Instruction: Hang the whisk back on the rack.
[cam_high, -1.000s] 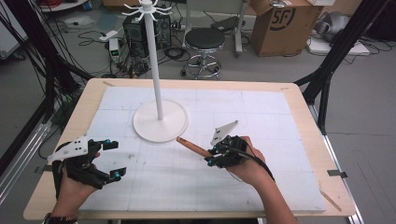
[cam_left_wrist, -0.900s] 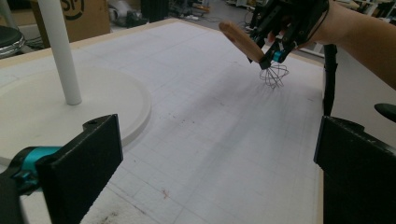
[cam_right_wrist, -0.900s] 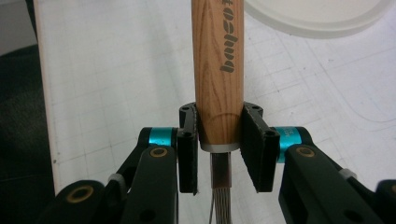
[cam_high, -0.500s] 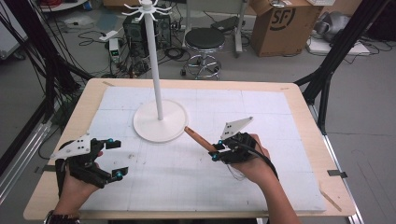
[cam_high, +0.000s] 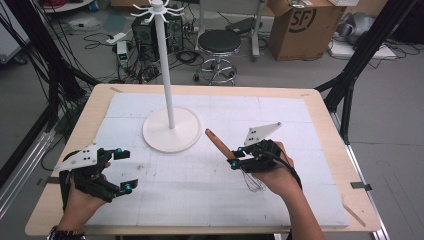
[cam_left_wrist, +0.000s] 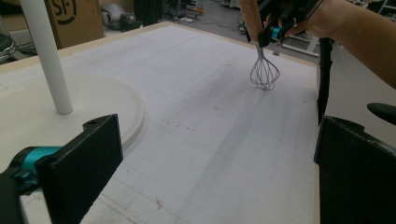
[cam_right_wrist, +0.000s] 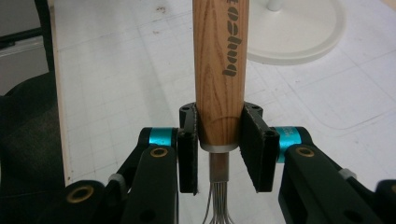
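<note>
The stand (cam_high: 170, 127) sits on the mat (cam_high: 300, 115), left of centre, toward the table's (cam_high: 320, 97) far edge. The whisk (cam_high: 235, 157) lies right of the stand's base, held above the mat in the right gripper (cam_high: 235, 157). The left gripper (cam_high: 122, 170) rests near the near-left corner.

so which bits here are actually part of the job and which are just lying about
In the job:
- wooden-handled wire whisk, clamped in the right gripper
- white hook stand with round base
- left gripper, open, empty

Lying about:
- black round stool
- brown cardboard box
- floor cables
</note>
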